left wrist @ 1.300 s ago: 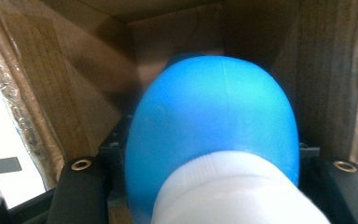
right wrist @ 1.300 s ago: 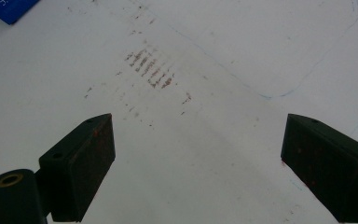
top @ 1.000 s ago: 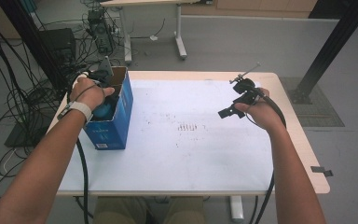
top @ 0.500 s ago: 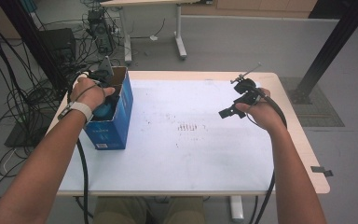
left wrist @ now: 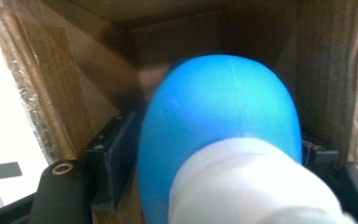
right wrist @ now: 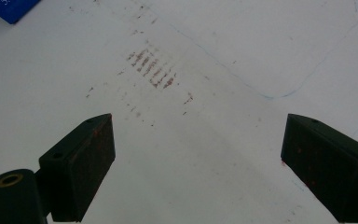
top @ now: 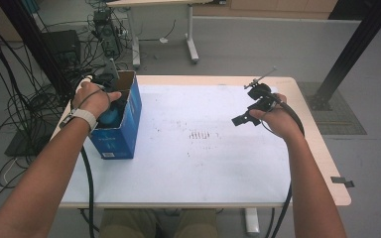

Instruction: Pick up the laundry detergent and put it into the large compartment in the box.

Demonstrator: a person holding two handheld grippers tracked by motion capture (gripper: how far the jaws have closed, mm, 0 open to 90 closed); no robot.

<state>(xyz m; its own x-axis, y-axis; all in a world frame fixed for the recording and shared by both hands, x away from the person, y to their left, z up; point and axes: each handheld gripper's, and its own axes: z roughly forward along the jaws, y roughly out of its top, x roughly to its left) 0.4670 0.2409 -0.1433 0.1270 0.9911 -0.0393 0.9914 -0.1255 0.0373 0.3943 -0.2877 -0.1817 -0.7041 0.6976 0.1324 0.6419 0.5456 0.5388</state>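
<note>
Step in hand: dropping blue-white object (left wrist: 219, 140) into blue box (top: 121, 131) at worktop (top: 203, 163) 9 o'clock. L hand-held gripper (top: 110, 91) inside box, jaws just been opening, object between them, pads apparently off. Next, prob.: widen, lift out. R hand-held gripper (right wrist: 200, 163) wide, empty, 3 o'clock.

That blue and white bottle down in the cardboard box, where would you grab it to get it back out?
Probably by its white neck, coming straight down through the open top of the box. The blue and white bottle has a wide, rounded blue body that nearly spans the gap between the cardboard walls, so little room is left beside it; the neck looks narrower.
</note>
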